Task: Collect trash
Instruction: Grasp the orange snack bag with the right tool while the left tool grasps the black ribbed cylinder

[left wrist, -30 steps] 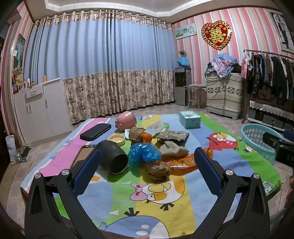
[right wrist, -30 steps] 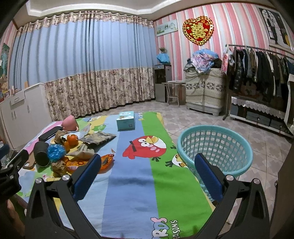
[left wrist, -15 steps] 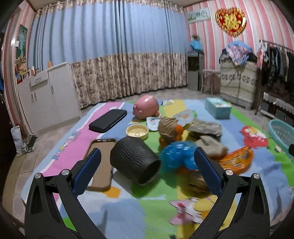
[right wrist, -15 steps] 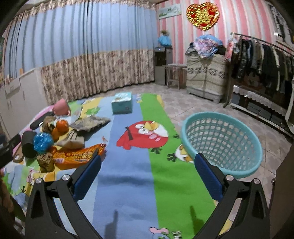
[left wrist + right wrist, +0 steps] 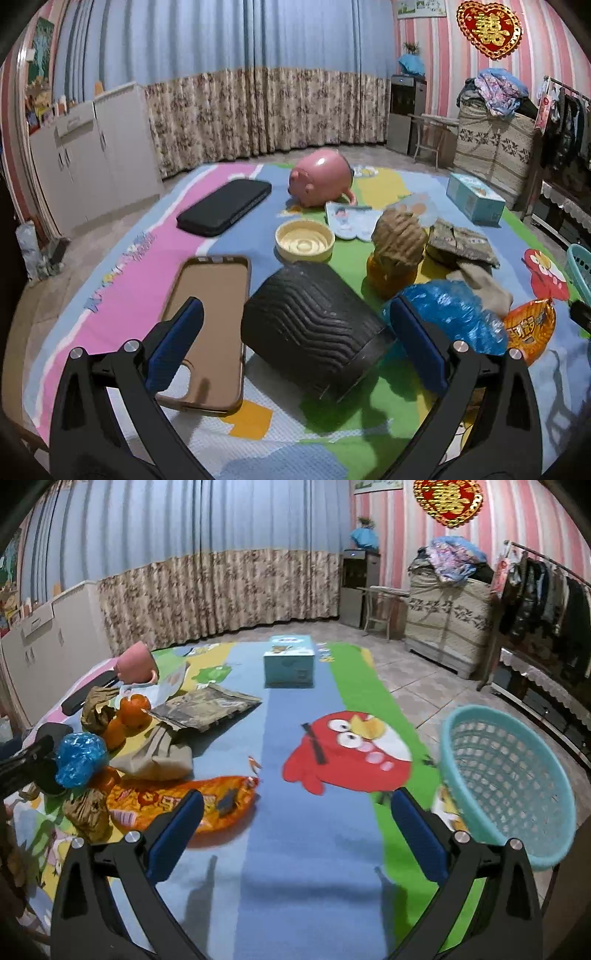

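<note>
The left gripper (image 5: 293,339) hangs with its blue-padded fingers spread wide and holding nothing, low over a bright cartoon-printed play mat (image 5: 122,273), its gap framing a black ribbed cylindrical cup (image 5: 310,332) that lies on its side. Just left of that cup is a tan rubbery phone case (image 5: 210,332); just right, touching it, is a crumpled blue plastic bag (image 5: 450,314), and beyond that a flattened orange snack wrapper (image 5: 530,328) and crumpled brown paper wads (image 5: 399,236). The right gripper (image 5: 295,823) is likewise spread and empty, above the mat with the orange wrapper (image 5: 177,805) at its left finger and a round turquoise plastic mesh basket (image 5: 506,786) on the floor just off the mat's edge to its right. The trash sits mixed among keepers: a pink piggy bank (image 5: 321,177), a black phone (image 5: 225,206), a cream bowl (image 5: 304,240). The likeliest slip is closing the left gripper on the cup rather than the blue bag, since the cup fills the gap. The thin bag and wrapper may also slide out of a flat pinch, or drag neighbouring items along.
</note>
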`<state>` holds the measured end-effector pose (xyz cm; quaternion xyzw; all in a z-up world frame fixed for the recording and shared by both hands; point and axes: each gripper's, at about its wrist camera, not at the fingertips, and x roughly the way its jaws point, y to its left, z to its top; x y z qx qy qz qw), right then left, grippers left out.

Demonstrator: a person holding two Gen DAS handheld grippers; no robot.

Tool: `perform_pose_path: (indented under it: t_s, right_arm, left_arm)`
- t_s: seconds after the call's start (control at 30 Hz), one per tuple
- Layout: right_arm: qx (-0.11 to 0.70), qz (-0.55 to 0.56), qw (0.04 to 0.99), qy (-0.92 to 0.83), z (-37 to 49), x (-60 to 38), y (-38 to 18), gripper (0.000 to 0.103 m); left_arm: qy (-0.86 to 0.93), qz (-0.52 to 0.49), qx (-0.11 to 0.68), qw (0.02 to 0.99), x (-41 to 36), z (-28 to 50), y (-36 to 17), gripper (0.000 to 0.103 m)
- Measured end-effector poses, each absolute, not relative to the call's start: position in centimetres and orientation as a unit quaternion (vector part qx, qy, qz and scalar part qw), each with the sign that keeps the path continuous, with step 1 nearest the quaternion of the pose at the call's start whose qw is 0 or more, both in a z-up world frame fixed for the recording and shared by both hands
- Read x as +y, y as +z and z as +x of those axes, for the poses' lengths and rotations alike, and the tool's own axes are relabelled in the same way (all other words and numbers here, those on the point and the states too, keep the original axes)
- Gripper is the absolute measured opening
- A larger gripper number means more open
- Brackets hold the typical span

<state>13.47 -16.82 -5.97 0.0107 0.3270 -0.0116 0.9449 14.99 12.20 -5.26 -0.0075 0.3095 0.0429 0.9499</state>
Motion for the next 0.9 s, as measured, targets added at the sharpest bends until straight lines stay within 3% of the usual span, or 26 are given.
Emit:
perform_pose_path:
  t_s: [0.13,0.2,0.33,0.47,0.53,0.63,0.9]
  right_arm:
    - [0.359,0.001,0.933,-0.005,15.7,-15.7,-7.0,0.098]
    - [0.373,0.001,0.928,0.002,16.2,-15.4,-7.5,0.093]
    - [0.402,0.004,0.915,0.026,16.7,-15.0,-8.7,0.062]
    - [0.4,0.008,0.915,0.052,16.3,-14.8,-8.6,0.04]
    - [0.394,0.007,0.917,0.062,16.2,-14.7,-8.2,0.023]
    - [0.373,0.017,0.926,0.063,15.5,-15.4,-7.1,0.014]
    - [0.305,0.042,0.951,0.041,13.5,-20.5,-2.2,0.013]
  left_arm:
    - [0.012,-0.025,0.322,0.946,12.4,15.6,-5.6,0.082]
    - [0.007,-0.024,0.324,0.946,12.3,15.7,-5.7,0.082]
    - [-0.001,-0.024,0.325,0.945,12.6,15.5,-5.6,0.081]
    - [0.012,-0.016,0.321,0.947,13.0,15.3,-5.2,0.081]
    - [0.016,-0.015,0.315,0.949,13.4,15.1,-4.9,0.081]
    - [0.025,-0.009,0.305,0.952,13.6,14.9,-4.0,0.081]
    - [0.018,0.002,0.253,0.967,11.9,14.1,0.8,0.081]
